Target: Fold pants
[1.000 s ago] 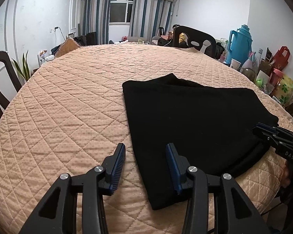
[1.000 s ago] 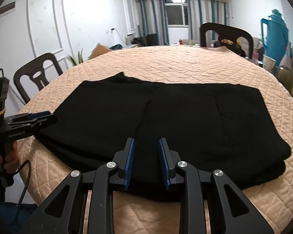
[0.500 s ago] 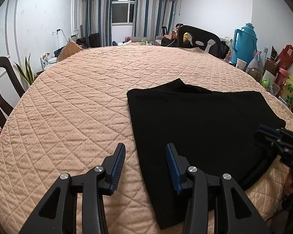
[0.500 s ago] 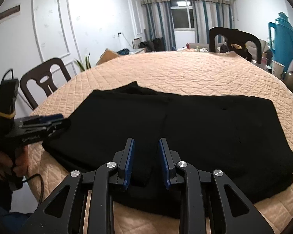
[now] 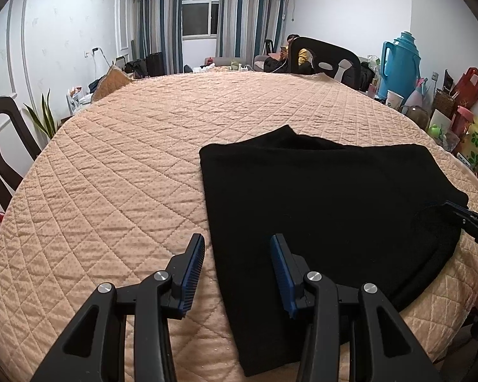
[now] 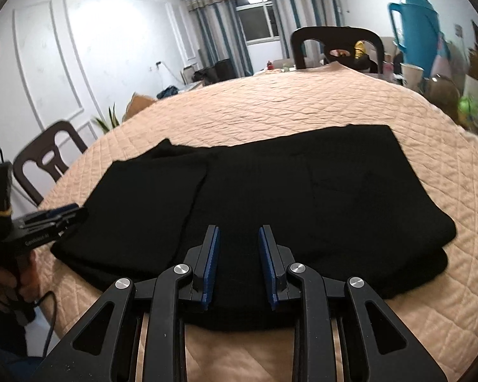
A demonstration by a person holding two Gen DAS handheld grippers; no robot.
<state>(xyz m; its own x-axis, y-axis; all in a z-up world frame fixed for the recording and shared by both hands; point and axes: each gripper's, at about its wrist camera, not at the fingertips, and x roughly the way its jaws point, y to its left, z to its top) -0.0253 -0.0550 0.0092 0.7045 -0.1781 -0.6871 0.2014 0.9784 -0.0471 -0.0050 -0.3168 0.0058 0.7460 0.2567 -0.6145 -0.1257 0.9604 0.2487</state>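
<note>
The black pants [image 5: 328,197] lie folded in layers on the peach quilted table cover [image 5: 127,165]; they also show in the right wrist view [image 6: 271,187]. My left gripper [image 5: 237,248] is open and empty above the pants' near left edge; it also shows at the left of the right wrist view [image 6: 57,215]. My right gripper [image 6: 239,238] is open and empty over the pants' near edge; it also shows at the right of the left wrist view [image 5: 462,216], by the folded right end.
Dark chairs stand at the far side [image 5: 325,60] and at the left [image 5: 0,152]. A blue thermos [image 5: 401,60], cups and bags crowd the right side. A plant [image 5: 44,117] stands at the left wall. The table edge runs close below the pants.
Both grippers have lifted and drawn back slightly from the pants. The right gripper has swung so its view tilts and the pants sit farther off. Both stay open.
</note>
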